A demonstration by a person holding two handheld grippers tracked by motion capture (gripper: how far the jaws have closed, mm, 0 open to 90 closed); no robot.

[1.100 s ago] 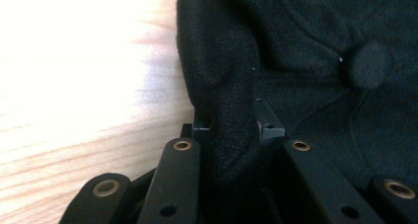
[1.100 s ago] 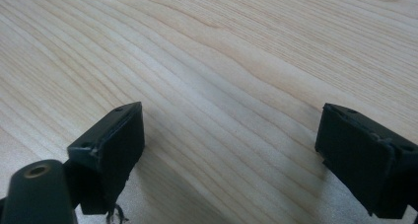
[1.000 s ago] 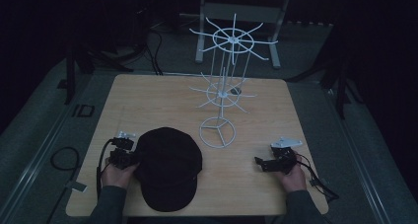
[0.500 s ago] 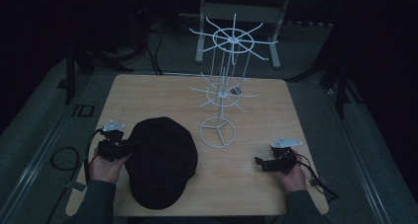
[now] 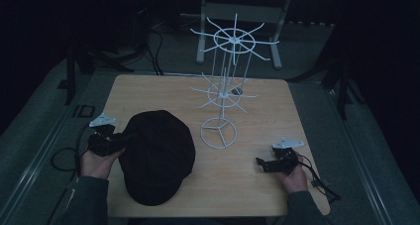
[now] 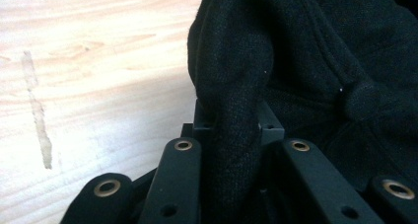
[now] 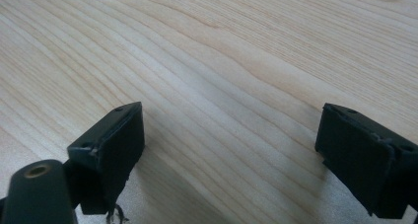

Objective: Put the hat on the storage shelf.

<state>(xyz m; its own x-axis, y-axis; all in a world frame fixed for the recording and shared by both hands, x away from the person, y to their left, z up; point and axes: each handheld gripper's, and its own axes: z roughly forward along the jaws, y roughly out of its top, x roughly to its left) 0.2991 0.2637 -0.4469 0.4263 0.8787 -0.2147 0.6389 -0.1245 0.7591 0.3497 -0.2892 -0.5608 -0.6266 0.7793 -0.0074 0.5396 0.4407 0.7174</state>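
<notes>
The left gripper, its jaws clamped on a fold of the black cap's edge, rose and drifted toward nine o'clock, dragging the cap with it so its nine o'clock side lifted off the table.

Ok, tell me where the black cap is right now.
In the high view the black cap sits at the table's near left, just left of the white wire rack's ring base, its left edge pinched in the left gripper.

Black fabric cap, crown up, at the table's near-left, left edge pinched
</notes>
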